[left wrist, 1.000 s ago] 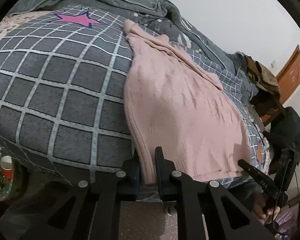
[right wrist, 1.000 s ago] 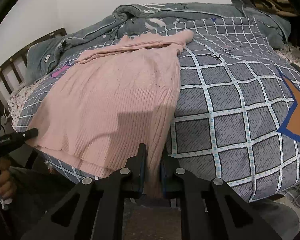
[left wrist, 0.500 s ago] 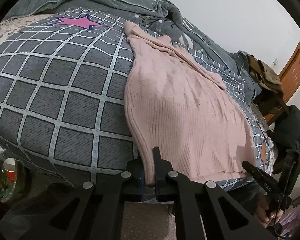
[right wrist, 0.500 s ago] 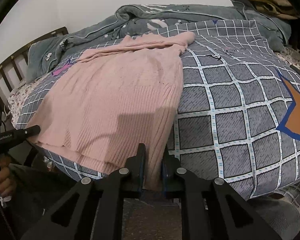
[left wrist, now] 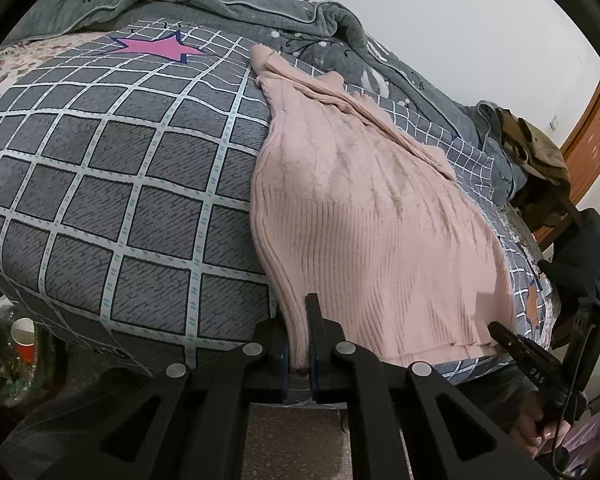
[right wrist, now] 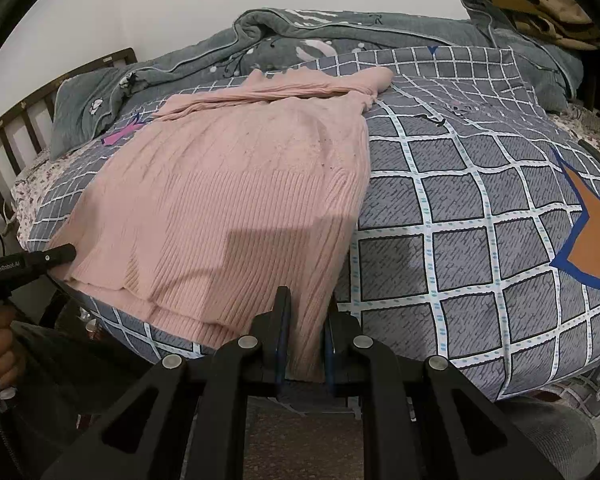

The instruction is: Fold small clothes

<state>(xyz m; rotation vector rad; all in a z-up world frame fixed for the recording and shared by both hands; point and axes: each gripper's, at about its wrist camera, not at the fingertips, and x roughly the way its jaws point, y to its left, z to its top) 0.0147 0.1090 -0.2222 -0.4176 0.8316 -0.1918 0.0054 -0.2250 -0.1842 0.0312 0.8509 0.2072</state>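
Pink ribbed knit sweater (left wrist: 364,224) lies flat on the checked quilt (left wrist: 100,184) ahead of my fingers; left gripper (left wrist: 299,344) and right gripper (right wrist: 305,344) each pinch its hem corner.

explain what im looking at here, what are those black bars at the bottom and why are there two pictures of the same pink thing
No robot here: a person holds a hand-held gripper in each hand, and each carries a wide-angle camera looking along its two black fingers. Those are the bars at the bottom.

One picture comes from the left hand-held gripper, the other from the right hand-held gripper. Each view also catches the other tool at its edge.

On the grey checked quilt of a bed lies a pink knitted sweater, with a rumpled grey blanket behind it.

Each tool is shut on a bottom corner of the sweater's hem, at the near edge of the bed.
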